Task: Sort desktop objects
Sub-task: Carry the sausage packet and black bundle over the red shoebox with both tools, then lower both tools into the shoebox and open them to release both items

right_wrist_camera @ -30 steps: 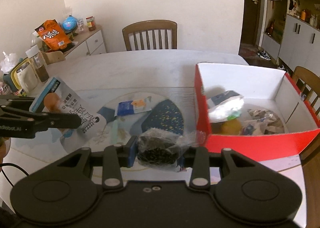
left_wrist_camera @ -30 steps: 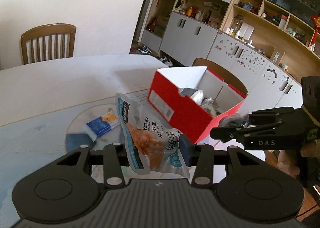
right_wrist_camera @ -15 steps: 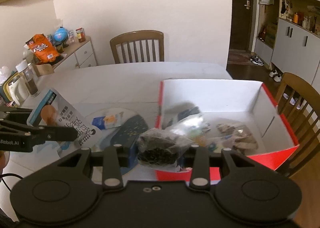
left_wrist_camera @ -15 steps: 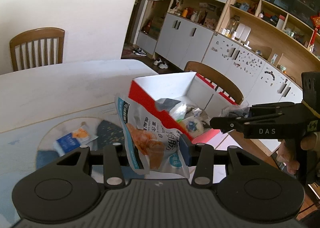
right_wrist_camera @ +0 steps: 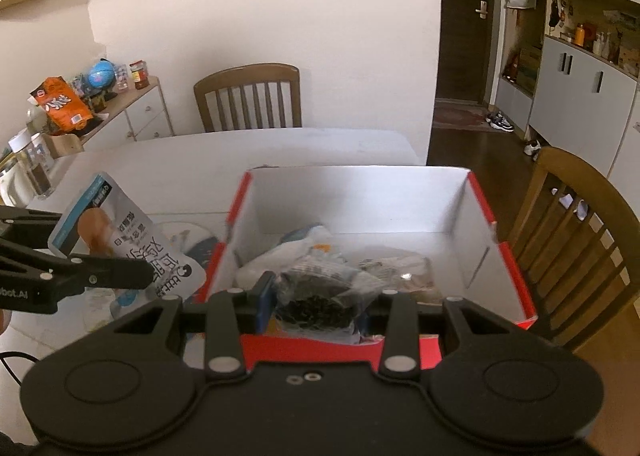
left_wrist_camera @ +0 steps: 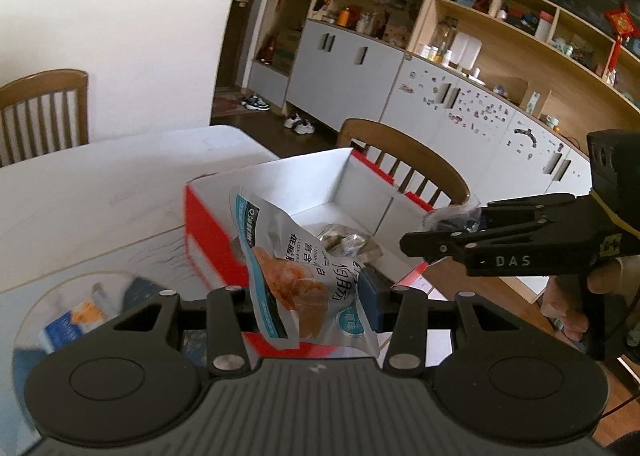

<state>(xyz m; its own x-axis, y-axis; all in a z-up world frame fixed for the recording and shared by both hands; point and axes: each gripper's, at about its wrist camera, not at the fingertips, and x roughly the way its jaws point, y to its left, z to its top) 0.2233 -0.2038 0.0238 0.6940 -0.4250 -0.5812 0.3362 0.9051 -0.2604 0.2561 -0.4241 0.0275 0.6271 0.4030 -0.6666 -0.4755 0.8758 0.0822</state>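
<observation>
Left tool clamps the snack pouch; right tool clamps the dark clear packet. Both, beside the red box earlier, now hang over it on the desk.

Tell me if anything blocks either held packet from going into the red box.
Nothing visible does. The right gripper holds the dark packet over the open red box; the left gripper holds the white pouch at its near wall. Packets cover only the floor.
</observation>
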